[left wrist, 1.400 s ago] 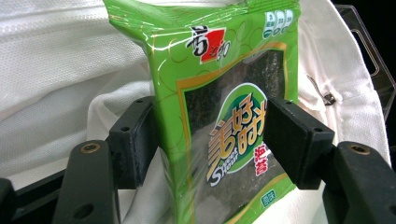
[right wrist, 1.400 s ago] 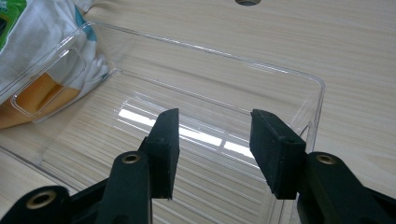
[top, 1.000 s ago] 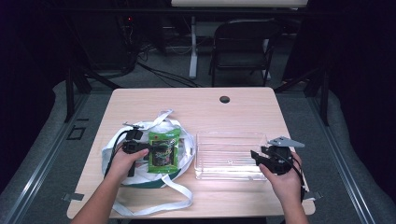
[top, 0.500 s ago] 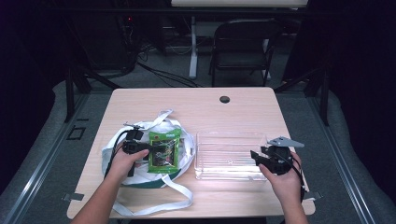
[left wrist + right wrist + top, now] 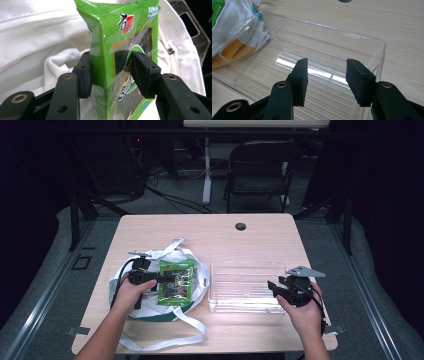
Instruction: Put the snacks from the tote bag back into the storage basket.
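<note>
Lying on the white cloth bag (image 5: pixel 150 285) at the table's (image 5: pixel 250 240) nine o'clock, the green snack packet (image 5: pixel 176 282) is met by the left gripper (image 5: pixel 165 279), with the clear plastic tray (image 5: pixel 245 287) at its three o'clock, presumably to receive it. In the left gripper view, the jaws have just been closing and are pressed on the packet's sides (image 5: pixel 110 62), seemingly for a lift. In the right gripper view, the right gripper (image 5: pixel 325 75) is held open and empty over the tray's (image 5: pixel 372 42) wall, apparently to steady it.

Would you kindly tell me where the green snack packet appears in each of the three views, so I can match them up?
High view: the green snack packet lies left of centre on the white bag.
Left gripper view: it stands centre frame, pinched between the black jaws.
Right gripper view: a green sliver shows at the top left corner.
Shared landmark: the clear plastic bin, seen top right in the left gripper view and centre in the right gripper view.
</note>
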The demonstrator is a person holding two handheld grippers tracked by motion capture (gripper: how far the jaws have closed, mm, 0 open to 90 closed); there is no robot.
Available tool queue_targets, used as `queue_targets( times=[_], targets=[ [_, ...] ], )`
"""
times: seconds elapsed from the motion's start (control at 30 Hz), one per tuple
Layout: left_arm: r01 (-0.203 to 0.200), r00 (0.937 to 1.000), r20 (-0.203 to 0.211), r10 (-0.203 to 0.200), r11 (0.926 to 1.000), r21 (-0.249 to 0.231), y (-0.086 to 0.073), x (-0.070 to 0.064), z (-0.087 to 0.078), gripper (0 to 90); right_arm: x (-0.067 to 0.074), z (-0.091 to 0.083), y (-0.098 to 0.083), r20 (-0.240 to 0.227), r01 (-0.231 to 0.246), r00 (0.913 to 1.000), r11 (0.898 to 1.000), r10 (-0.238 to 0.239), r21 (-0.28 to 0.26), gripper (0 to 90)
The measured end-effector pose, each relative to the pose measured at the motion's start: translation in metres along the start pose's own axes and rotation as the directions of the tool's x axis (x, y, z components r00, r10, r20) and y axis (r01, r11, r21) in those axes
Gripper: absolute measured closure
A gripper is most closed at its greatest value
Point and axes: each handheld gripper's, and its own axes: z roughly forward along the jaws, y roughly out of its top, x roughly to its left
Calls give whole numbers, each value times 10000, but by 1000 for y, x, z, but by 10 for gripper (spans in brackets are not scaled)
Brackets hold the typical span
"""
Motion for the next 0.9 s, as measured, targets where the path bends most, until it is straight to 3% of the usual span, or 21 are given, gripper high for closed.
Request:
queue_targets(
  times=[0.43,0.9],
  targets=[
    [-232,9989,409,239,9996,-172,-1,-4,-12,641,3,5,4,-133,144,9998,9999,-144,-12,530],
    [-133,9938,1100,160,9996,-246,-1,-4,-19,705,4,7,5,-215,127,9997,9999,-129,-69,532]
  ],
)
